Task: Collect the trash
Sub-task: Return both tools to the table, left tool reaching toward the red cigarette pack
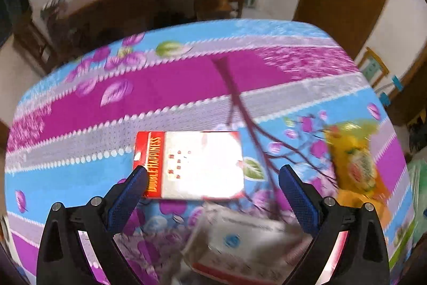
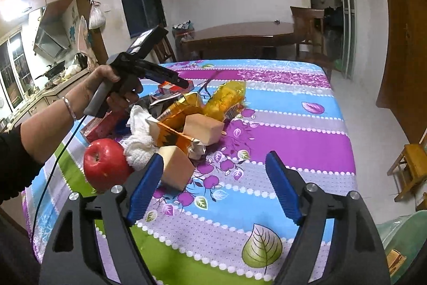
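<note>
In the left wrist view my left gripper (image 1: 212,171) is open and empty, just above a red and white "Double Happiness" cigarette pack (image 1: 192,164) lying flat on the flowered tablecloth (image 1: 186,76). A yellow snack wrapper (image 1: 357,164) lies to its right and a blurred white packet (image 1: 240,242) lies below it. In the right wrist view my right gripper (image 2: 213,159) is open and empty over the cloth, right of a trash pile: a red apple (image 2: 105,164), white crumpled tissue (image 2: 138,135), tan blocks (image 2: 204,128), orange wrappers (image 2: 226,95). The left gripper (image 2: 184,83) hovers over the pile's far side.
The tablecloth (image 2: 293,140) covers a table whose right edge drops to a tiled floor. A wooden stool (image 2: 411,167) stands at the right. A dark wooden table (image 2: 240,34) and chair (image 2: 307,26) stand behind. A kitchen counter (image 2: 53,82) runs at the left.
</note>
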Tool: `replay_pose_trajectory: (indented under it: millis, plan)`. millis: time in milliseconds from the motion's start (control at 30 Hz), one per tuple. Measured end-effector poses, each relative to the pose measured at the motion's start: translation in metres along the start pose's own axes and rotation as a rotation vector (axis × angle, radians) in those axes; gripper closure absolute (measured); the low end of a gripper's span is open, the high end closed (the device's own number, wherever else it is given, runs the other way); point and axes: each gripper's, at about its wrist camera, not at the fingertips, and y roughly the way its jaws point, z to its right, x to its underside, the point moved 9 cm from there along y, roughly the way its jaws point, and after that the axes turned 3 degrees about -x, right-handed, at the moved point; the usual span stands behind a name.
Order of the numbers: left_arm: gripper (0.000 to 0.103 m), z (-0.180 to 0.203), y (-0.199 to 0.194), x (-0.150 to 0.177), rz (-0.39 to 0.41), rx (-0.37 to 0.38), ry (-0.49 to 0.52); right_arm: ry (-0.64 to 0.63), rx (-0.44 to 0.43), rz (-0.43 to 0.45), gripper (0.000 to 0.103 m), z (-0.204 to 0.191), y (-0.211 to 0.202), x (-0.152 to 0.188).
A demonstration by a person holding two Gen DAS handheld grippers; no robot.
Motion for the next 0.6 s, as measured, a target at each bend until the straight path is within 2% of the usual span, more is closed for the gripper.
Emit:
replay_pose_trajectory:
  millis: [100, 233, 300, 467, 600]
  plan:
    - [0.005, -0.006, 0.009, -0.009, 0.003, -0.021, -0.028, -0.016, -0.005, -0.017, 0.027, -0.004, 0.007, 0.004]
    - [0.005, 0.007, 0.014, -0.007, -0.005, -0.031, 0.043, -0.043, -0.019, -0.036, 0.027, -0.013, 0.018, 0.004]
    - [0.005, 0.007, 0.017, -0.008, -0.007, -0.039, 0.047, -0.04, -0.022, -0.036, 0.027, -0.013, 0.017, 0.002]
    - [0.005, 0.006, 0.016, -0.009, -0.011, -0.005, 0.029, -0.021, -0.02, -0.026, 0.027, -0.008, 0.014, 0.0]
    - [0.005, 0.002, 0.011, -0.001, 0.0, 0.006, 0.063, 0.008, -0.025, -0.02, 0.025, -0.001, 0.012, 0.003]
